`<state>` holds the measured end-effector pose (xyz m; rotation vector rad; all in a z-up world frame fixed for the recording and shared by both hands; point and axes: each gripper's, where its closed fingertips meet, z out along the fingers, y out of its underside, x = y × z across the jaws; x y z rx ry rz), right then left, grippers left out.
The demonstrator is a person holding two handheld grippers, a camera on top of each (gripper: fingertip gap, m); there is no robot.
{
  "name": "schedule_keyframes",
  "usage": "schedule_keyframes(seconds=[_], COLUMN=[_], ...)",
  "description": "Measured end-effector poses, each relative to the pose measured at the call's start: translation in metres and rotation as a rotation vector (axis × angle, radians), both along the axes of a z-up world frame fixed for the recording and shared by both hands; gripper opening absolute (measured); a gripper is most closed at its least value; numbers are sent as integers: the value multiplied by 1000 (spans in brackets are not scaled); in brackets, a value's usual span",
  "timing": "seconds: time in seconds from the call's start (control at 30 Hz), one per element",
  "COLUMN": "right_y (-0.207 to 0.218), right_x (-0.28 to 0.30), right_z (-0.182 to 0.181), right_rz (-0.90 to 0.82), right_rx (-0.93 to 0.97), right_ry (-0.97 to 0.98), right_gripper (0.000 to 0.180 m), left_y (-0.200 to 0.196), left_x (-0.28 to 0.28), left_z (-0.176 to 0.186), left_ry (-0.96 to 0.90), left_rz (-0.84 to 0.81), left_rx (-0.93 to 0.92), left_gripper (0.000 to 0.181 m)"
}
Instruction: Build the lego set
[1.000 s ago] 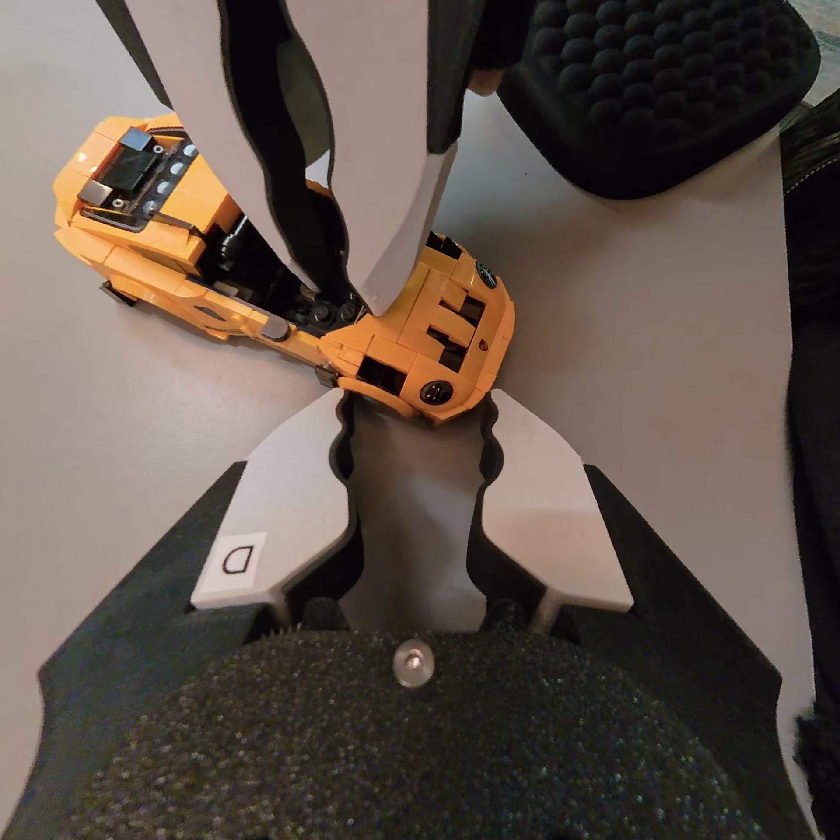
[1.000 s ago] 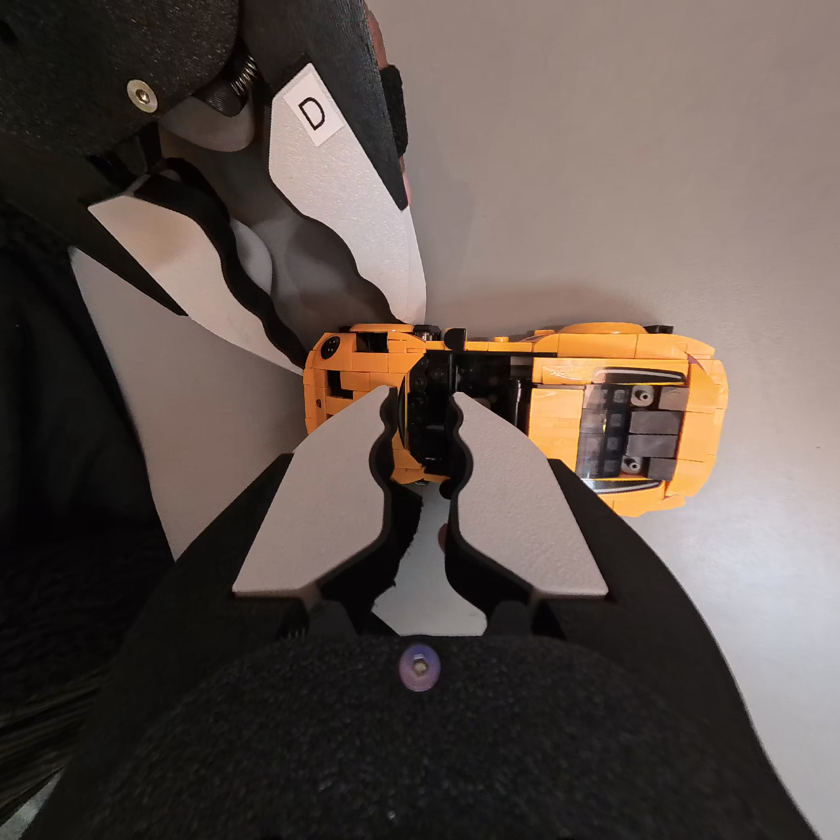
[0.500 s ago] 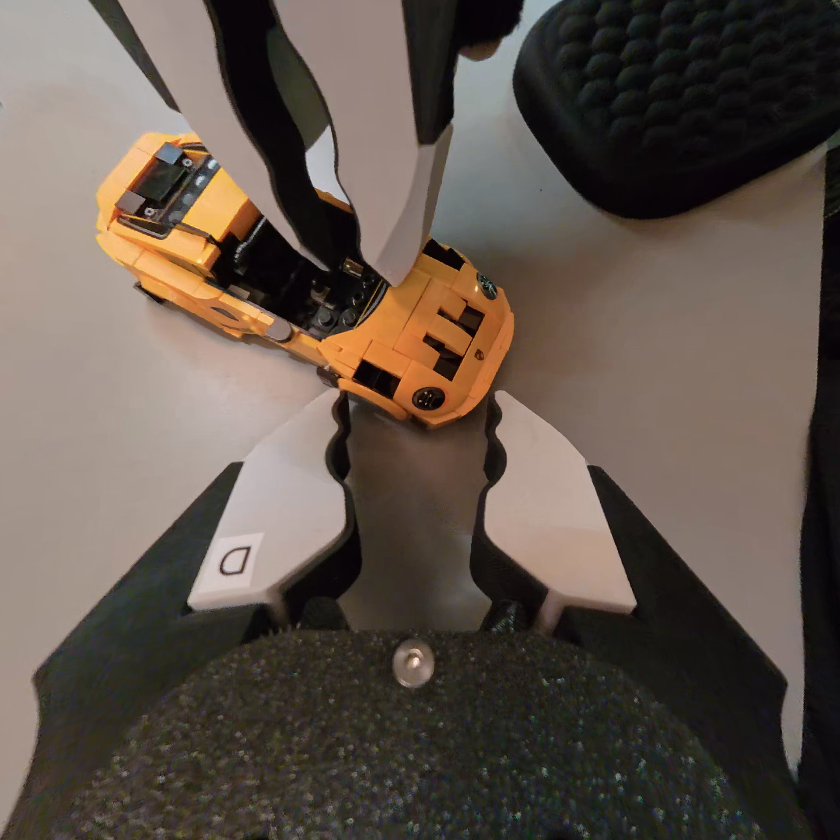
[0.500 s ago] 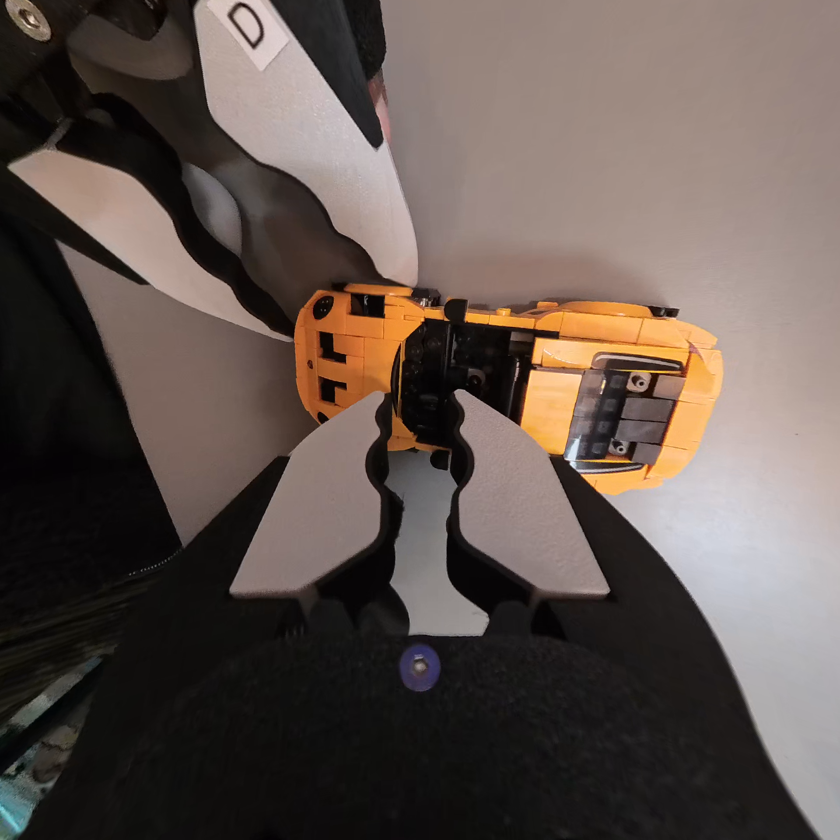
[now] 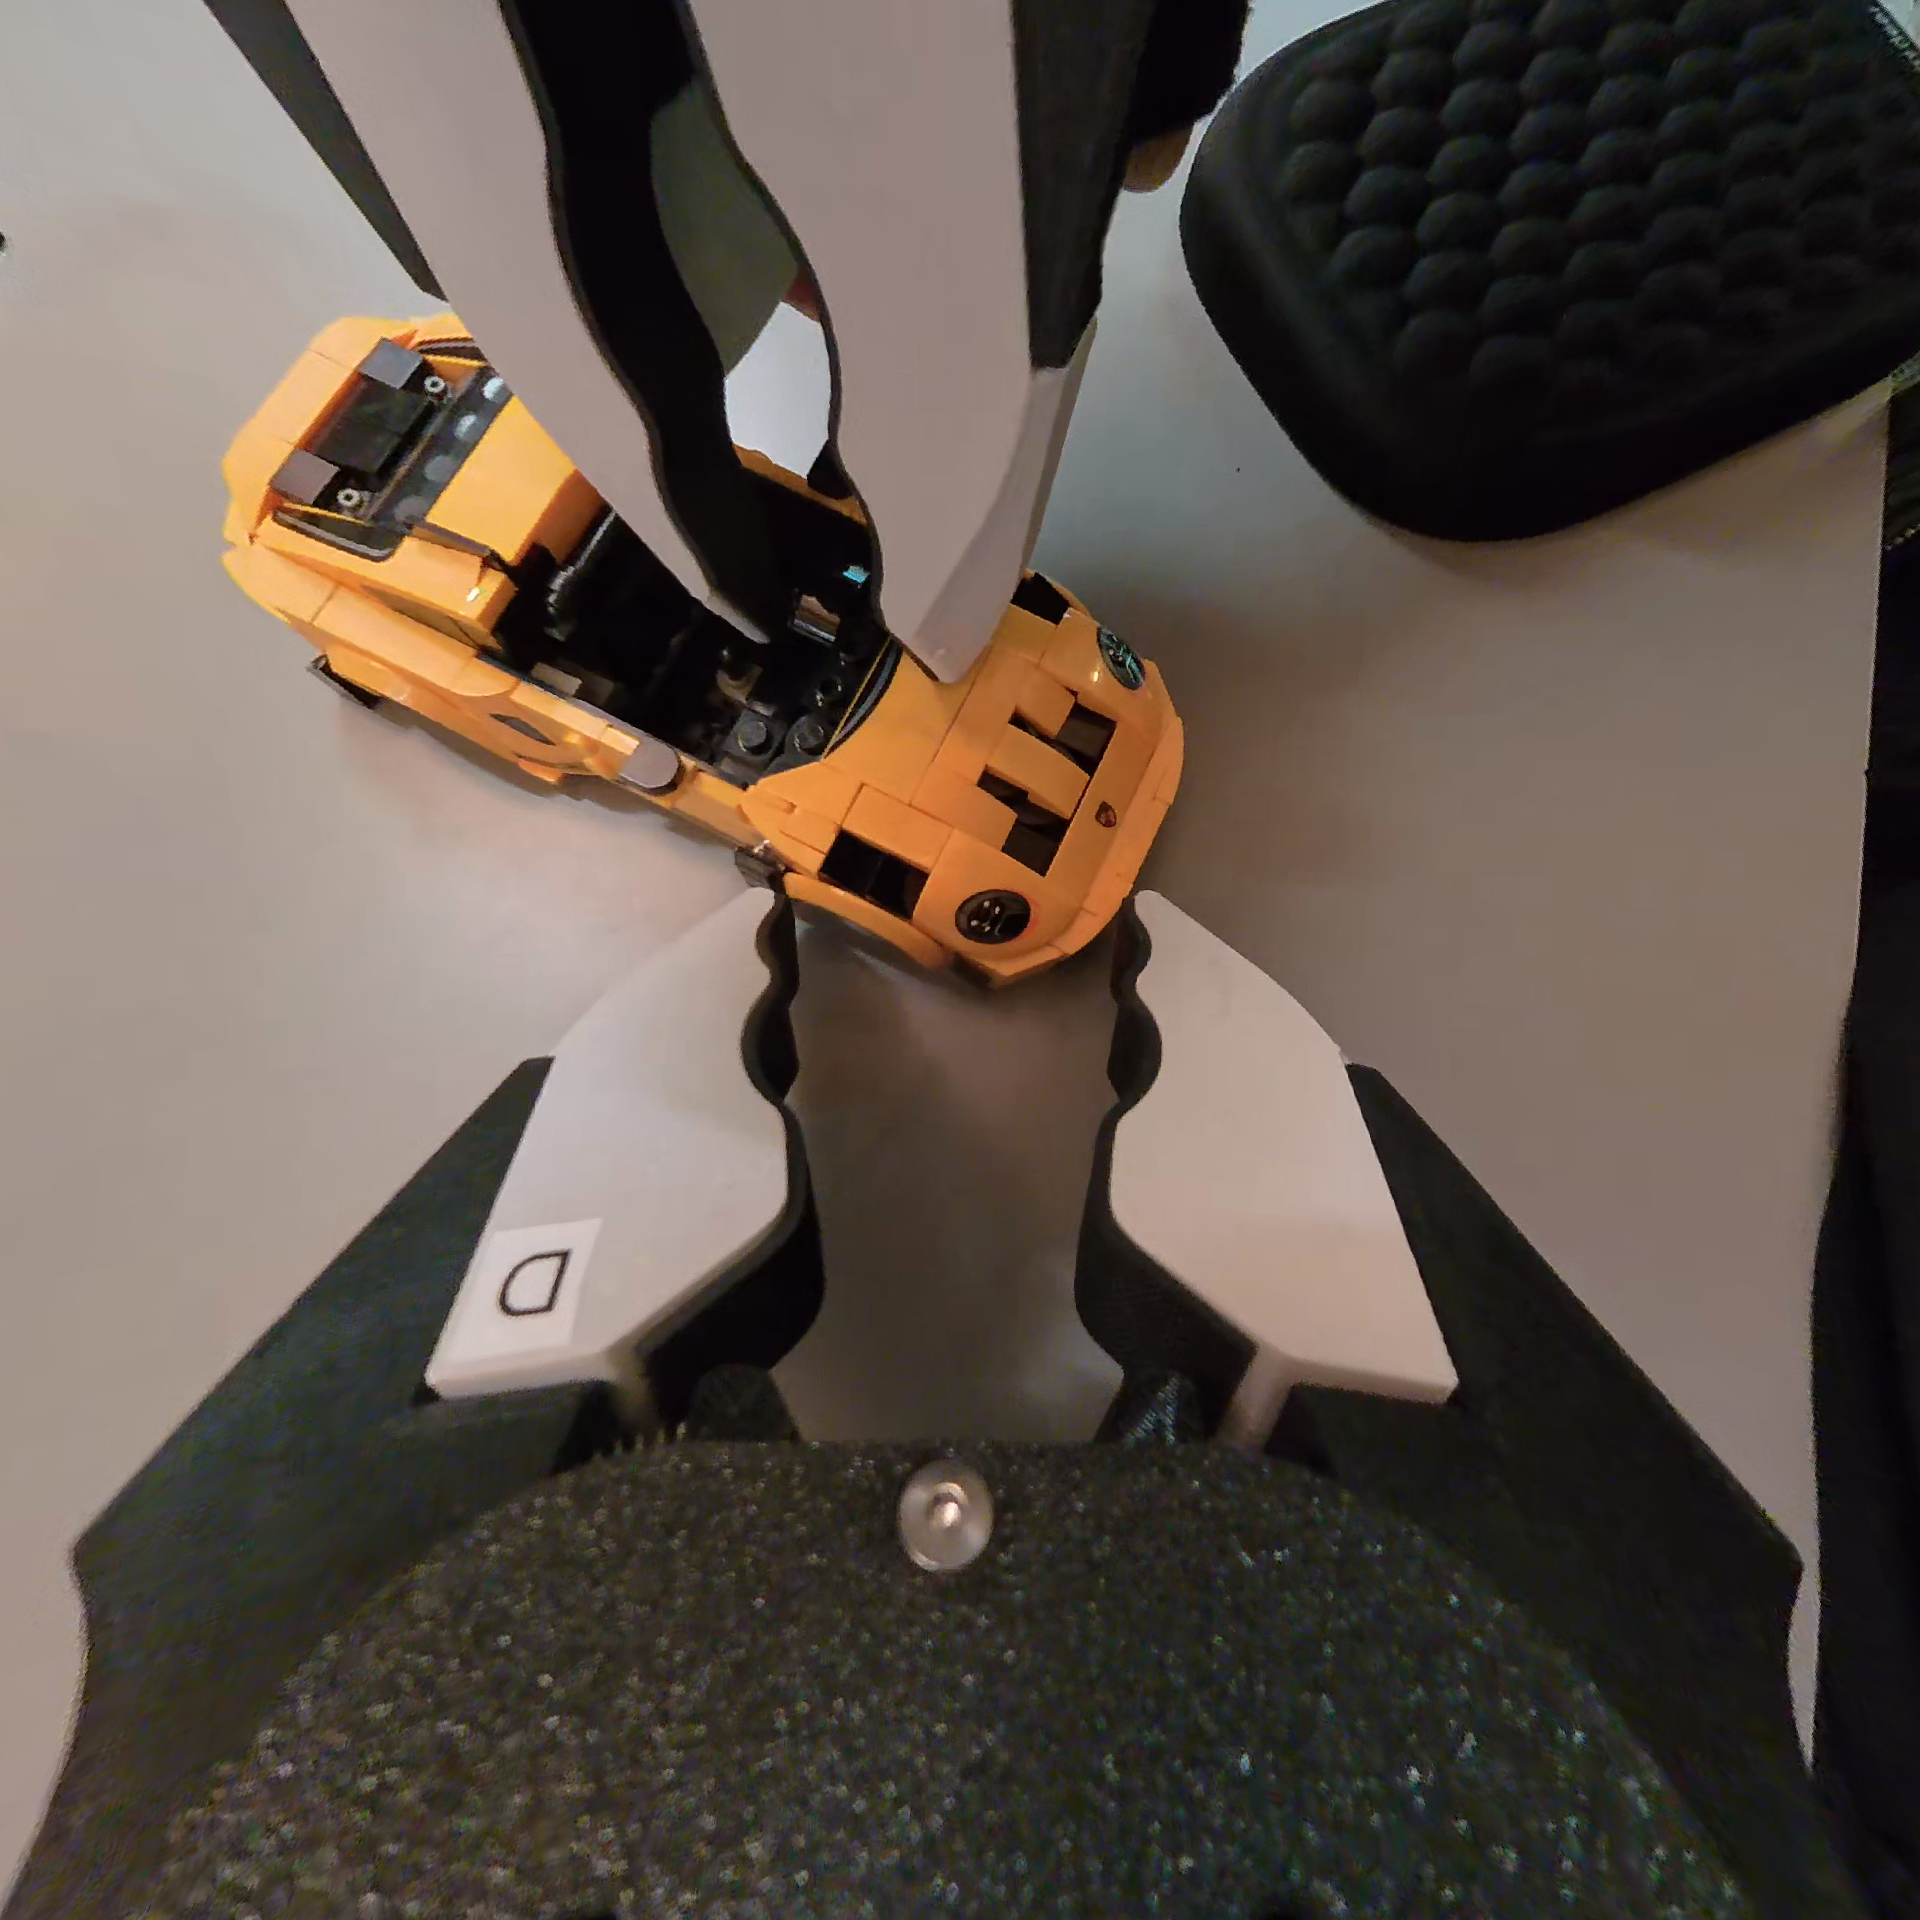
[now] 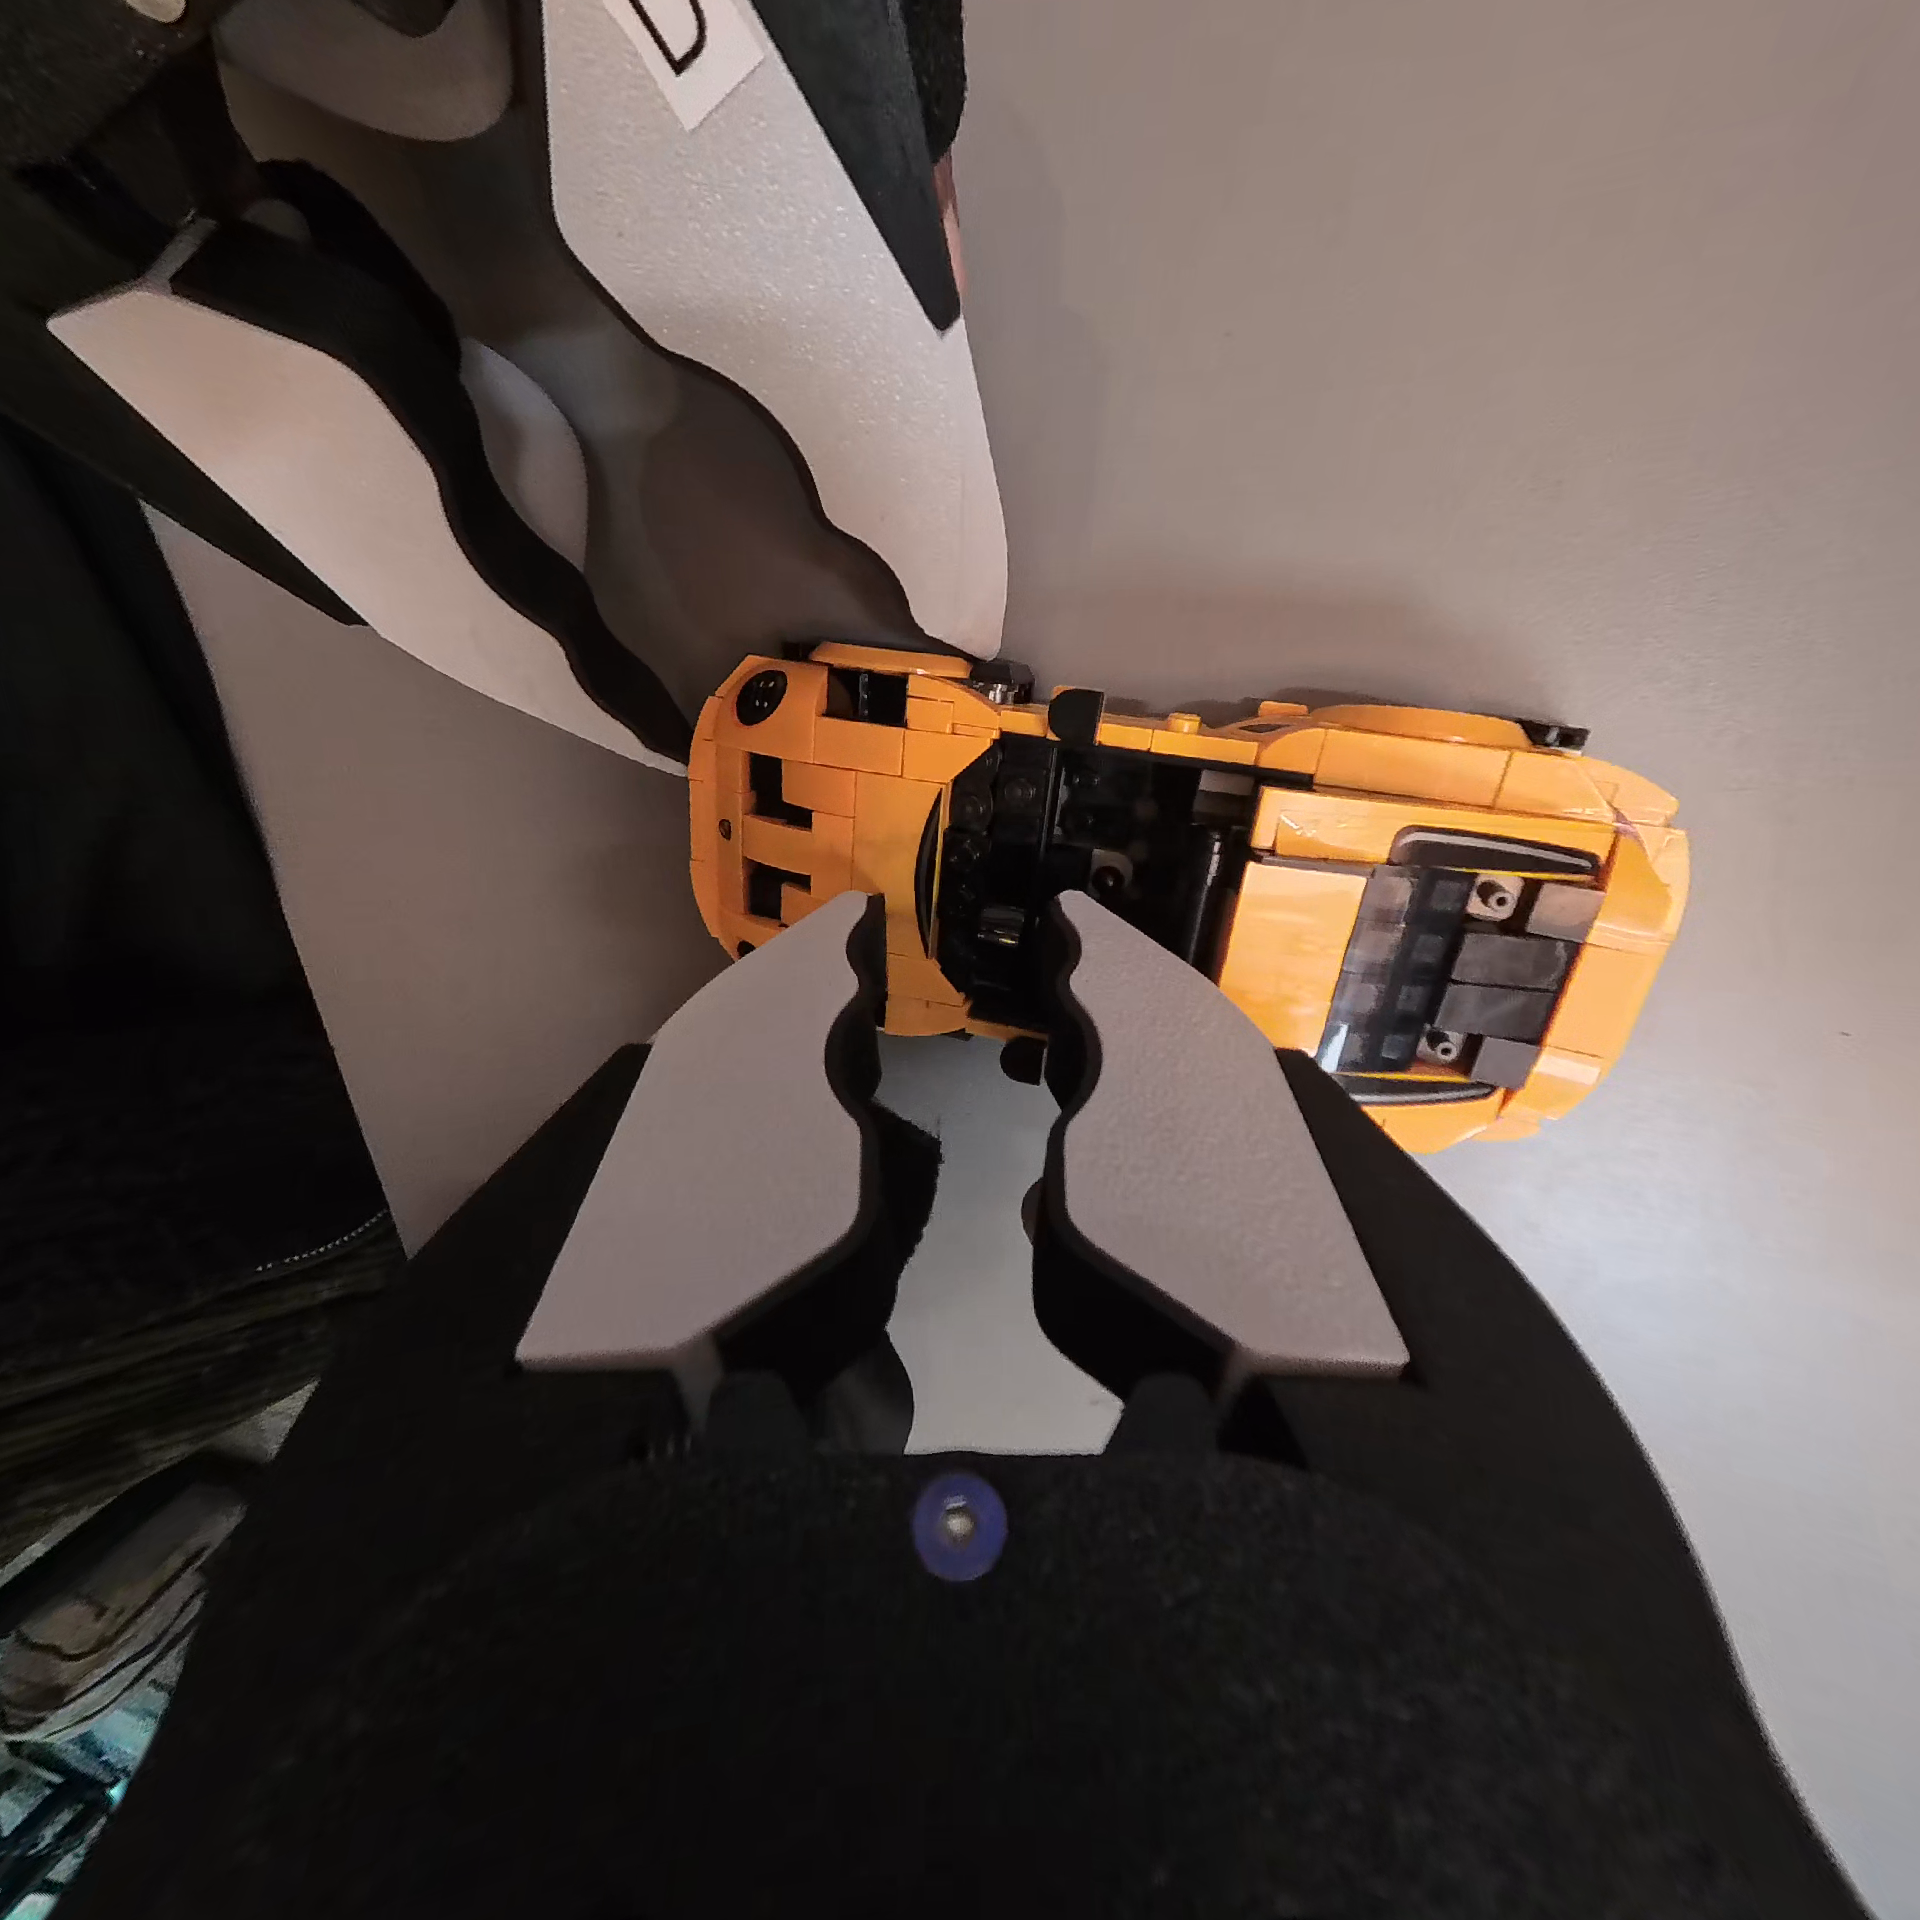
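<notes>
Your car (image 5: 717, 665) sits on the table (image 5: 260, 1039), body mostly built; the black cockpit (image 6: 1049, 831) is roofless, so some work remains. Your left gripper (image 5: 951, 914) is spread wide, its tips bracketing the nose. Your right gripper (image 6: 961, 914) reaches down over the cockpit, tips narrowly parted, gripping nothing visible.

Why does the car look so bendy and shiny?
Left wrist view: the wide lens bulges the edges, the car stays sharp, and the left gripper casts a soft shadow on the table. Right wrist view: the car's tail is brightly lit, the foreground foam nearly black.
</notes>
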<state>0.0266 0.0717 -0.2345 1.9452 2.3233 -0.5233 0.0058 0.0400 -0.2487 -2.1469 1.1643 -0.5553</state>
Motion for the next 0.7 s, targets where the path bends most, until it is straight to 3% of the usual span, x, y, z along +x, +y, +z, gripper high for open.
schedule_keyframes(seconds=[0.33,0.5,0.7], right_y=[2,1,17], right_x=[-2,-3,-10], right_z=[1,1,44], right_rz=[10,-6,-99], right_rx=[9,14,21], right_ry=[32,45,244], right_gripper=[19,26,21], left_y=[0,-1,3], left_x=[0,0,-7], left_z=[-1,-1,1], left_ry=[-17,-30,-18], left_rz=[-29,-52,-94], left_rx=[-16,-26,17], left_gripper=[58,58,54])
